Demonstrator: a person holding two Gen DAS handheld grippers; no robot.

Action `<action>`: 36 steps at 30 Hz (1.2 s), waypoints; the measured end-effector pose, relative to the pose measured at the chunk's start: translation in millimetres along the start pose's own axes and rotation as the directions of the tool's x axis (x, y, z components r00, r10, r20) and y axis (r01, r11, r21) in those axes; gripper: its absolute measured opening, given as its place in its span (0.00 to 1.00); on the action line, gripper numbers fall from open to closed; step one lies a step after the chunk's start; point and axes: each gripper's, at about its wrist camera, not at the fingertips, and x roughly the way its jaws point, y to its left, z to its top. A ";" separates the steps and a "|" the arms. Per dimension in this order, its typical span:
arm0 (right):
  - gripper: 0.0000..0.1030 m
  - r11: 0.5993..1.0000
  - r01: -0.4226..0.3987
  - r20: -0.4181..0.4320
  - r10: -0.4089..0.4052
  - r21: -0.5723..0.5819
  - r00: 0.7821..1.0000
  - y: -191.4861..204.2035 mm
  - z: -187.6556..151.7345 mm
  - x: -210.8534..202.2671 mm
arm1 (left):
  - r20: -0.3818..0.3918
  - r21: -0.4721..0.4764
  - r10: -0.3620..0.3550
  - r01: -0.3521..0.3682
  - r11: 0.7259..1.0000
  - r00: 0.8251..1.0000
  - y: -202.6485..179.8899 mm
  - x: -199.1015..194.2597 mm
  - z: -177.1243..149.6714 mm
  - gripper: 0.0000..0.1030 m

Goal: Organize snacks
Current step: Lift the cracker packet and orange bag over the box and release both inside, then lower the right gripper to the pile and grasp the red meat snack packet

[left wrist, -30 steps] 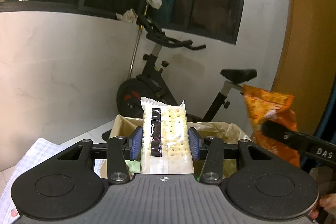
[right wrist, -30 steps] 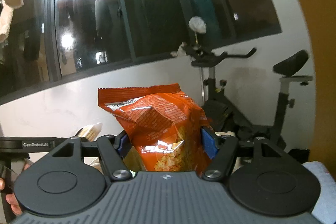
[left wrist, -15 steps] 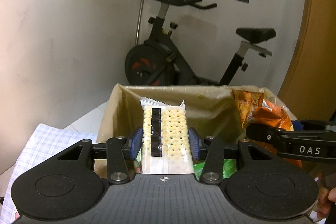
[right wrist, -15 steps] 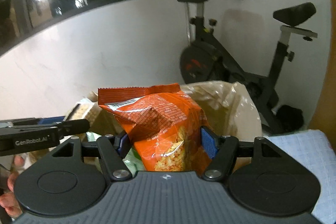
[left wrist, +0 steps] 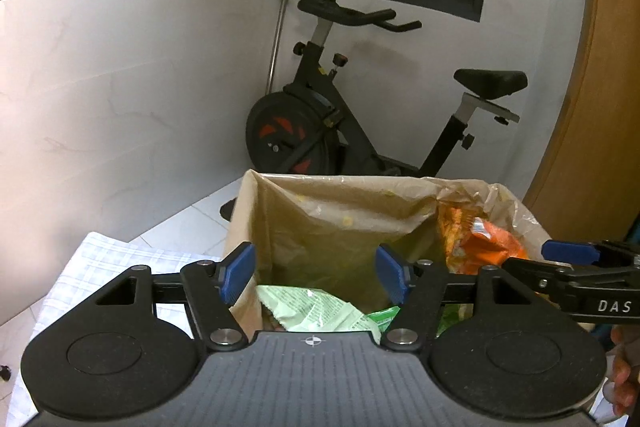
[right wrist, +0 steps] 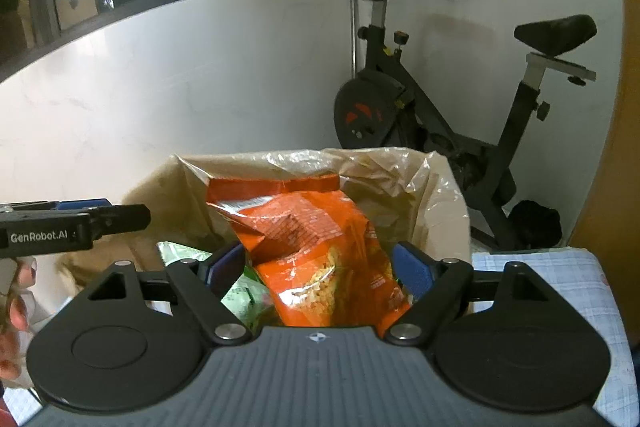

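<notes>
The orange snack bag (right wrist: 316, 251) has its lower end hidden behind the right claw's (right wrist: 320, 269) body at 6 o'clock, and in the left wrist view it shows only partly at 3 o'clock, behind that claw's arm. The green packets (left wrist: 316, 311) in the lined box (left wrist: 340, 223) are largely covered by the left claw's (left wrist: 316, 277) body, their print too small to read. The person's hand (right wrist: 14, 311) is cut off at 9 o'clock by the frame edge.

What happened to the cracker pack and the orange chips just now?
Both grippers tipped down over the lined box and are opening. The left gripper let its cracker pack drop out of sight; the right gripper has loosened off the orange chip bag, now sinking in. The exercise bike stayed put.
</notes>
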 end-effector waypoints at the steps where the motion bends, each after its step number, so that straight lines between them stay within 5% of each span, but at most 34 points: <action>1: 0.81 1.000 -0.001 0.010 0.001 -0.005 1.000 1.2 -0.9 -5.4 | 0.003 0.000 -0.001 0.001 1.000 1.000 -0.7 -3.9 0.6 0.67; 17: 0.97 0.997 -0.073 0.212 0.069 0.009 0.975 -3.9 -29.1 -97.1 | 0.091 0.023 0.022 -0.024 0.999 0.996 26.8 -87.6 -16.4 0.70; 25: 1.00 0.995 -0.099 0.279 0.089 0.023 0.956 -9.4 -64.7 -117.5 | 0.077 0.002 0.056 -0.056 0.998 0.995 52.9 -107.0 -58.8 0.77; 36: 0.99 0.994 -0.086 0.158 0.095 -0.063 0.983 1.7 -133.4 -101.8 | -0.067 -0.087 0.086 -0.091 0.992 0.994 70.0 -84.9 -133.0 0.76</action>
